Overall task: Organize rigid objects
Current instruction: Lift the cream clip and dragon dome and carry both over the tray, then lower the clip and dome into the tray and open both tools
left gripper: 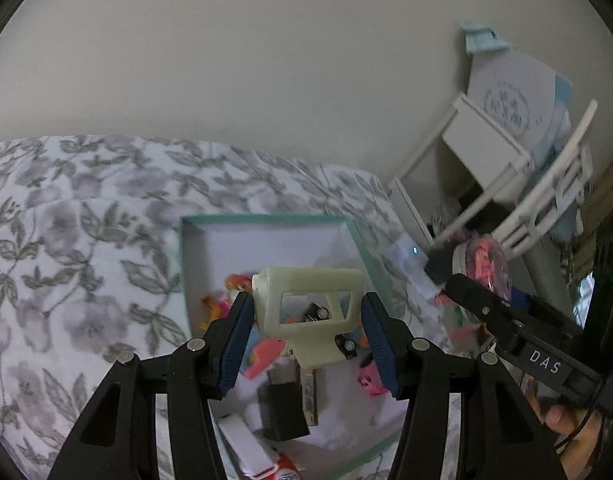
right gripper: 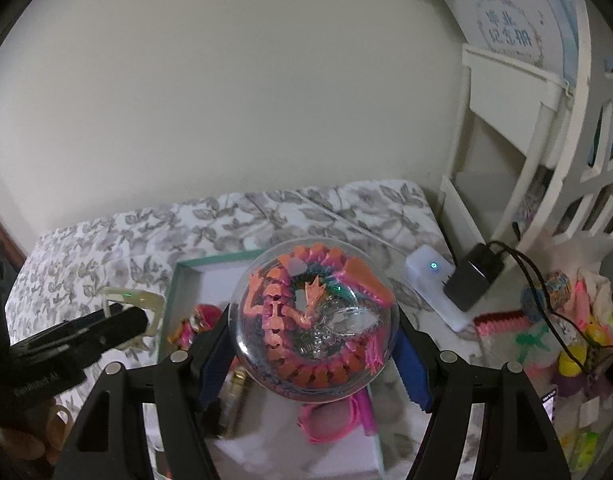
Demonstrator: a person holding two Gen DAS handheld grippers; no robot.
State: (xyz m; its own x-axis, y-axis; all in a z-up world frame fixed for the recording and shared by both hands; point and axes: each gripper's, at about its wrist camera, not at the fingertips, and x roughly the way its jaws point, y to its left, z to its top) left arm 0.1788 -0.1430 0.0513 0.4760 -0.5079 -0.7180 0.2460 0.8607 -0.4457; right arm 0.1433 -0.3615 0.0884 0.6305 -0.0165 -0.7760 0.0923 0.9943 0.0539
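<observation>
Both tongs loaded: left tongs [left gripper: 306, 338] clamp cream frame [left gripper: 308, 306]; right tongs [right gripper: 312, 354] clamp clear dragon globe [right gripper: 312, 324].

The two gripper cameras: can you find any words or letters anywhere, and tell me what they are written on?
"DAS": white letters on the black body of the right gripper, seen from the left wrist.
White lettering on the black body of the left gripper, seen from the right wrist: too blurred to read.
Blue characters inside a wreath on the white board at the shelf: too blurred to read surely.
Power symbol, lit, on the white power strip.
</observation>
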